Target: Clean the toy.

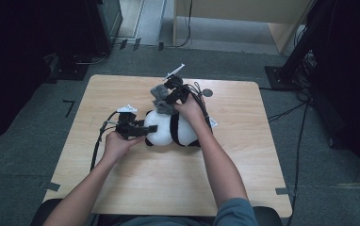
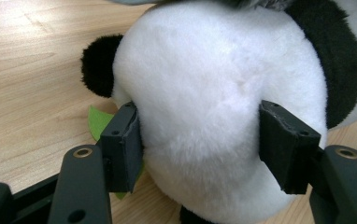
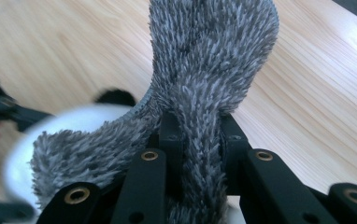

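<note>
Between our left gripper's [image 2: 200,149] pads the panda's [image 2: 214,93] white head bulges, squeezed; it feels light and squashy, so we grip deep. Beyond, our right gripper [image 3: 200,135] pinches the limp grey fleece [image 3: 209,60] draped just above it.

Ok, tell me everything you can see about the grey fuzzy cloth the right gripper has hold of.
The grey fuzzy cloth looks like shaggy plush with short pale-tipped fibres. The right gripper is shut on a bunched fold of it; above the jaws it fans into a rounded flap, and another part spreads left over the white plush panda. In the high view it sits on top of the panda, near the middle of the wooden table.
</note>
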Motion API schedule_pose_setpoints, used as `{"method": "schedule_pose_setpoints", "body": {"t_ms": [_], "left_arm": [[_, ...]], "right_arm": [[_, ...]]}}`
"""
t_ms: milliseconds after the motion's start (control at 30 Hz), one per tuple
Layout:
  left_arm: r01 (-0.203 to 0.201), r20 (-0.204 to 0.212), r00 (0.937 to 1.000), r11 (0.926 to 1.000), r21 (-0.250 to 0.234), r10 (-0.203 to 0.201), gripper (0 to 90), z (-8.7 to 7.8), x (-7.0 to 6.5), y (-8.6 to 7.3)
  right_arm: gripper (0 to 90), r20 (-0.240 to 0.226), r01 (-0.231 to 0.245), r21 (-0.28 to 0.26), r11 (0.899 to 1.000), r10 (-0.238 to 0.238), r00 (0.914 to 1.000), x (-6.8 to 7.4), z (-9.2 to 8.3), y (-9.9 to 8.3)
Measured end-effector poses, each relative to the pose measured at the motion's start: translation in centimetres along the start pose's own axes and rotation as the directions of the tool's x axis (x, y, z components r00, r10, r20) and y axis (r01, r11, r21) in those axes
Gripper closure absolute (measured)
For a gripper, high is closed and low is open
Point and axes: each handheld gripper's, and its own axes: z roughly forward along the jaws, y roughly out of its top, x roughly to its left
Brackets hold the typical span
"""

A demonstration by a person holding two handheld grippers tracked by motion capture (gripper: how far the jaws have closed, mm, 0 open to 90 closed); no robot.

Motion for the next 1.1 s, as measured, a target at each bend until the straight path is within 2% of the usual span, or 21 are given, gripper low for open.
{"method": "schedule_pose_setpoints", "body": {"t_ms": [133,233,333,433,633,767,867,1100], "left_arm": [[0.001,-0.002,1.0000,1.0000,-0.006,-0.001,37.2,0.0,-0.1,0.0],[-0.003,-0.006,1.0000,1.0000,-0.008,0.003,37.4,0.1,-0.3,0.1],[-0.006,-0.006,1.0000,1.0000,-0.005,0.006,37.7,0.1,-0.3,0.1],[-0.005,-0.005,1.0000,1.0000,-0.004,0.005,37.9,0.0,-0.3,0.1],[-0.006,-0.004,1.0000,1.0000,-0.006,0.006,37.9,0.0,-0.4,0.1],[-0.007,-0.006,1.0000,1.0000,-0.005,0.007,37.9,0.0,-0.4,0.1],[-0.010,-0.006,0.9999,0.9999,-0.003,0.010,38.0,0.0,-0.4,0.1],[-0.016,-0.009,0.9998,0.9999,-0.006,0.016,38.3,0.0,-0.4,0.1]], "right_arm": [[76.9,0.039,-0.035,0.012,0.999,0.035,0.9986,-2.1,-1.1,-1.3],[76.4,0.023,-0.089,-0.011,0.996,0.089,0.9957,-3.7,-1.9,-2.5],[75.9,0.010,-0.148,-0.027,0.989,0.149,0.9889,-5.1,-2.6,-3.3],[75.8,0.020,-0.175,-0.047,0.983,0.176,0.9841,-6.2,-3.1,-4.1],[75.1,0.022,-0.229,-0.068,0.971,0.231,0.9728,-7.8,-3.7,-5.8],[75.1,0.016,-0.288,-0.064,0.955,0.290,0.9570,-9.0,-3.6,-6.8],[76.0,0.030,-0.301,-0.070,0.951,0.304,0.9523,-9.4,-3.5,-7.4],[76.4,0.056,-0.337,-0.033,0.941,0.338,0.9394,-11.0,-3.4,-9.2]]}}
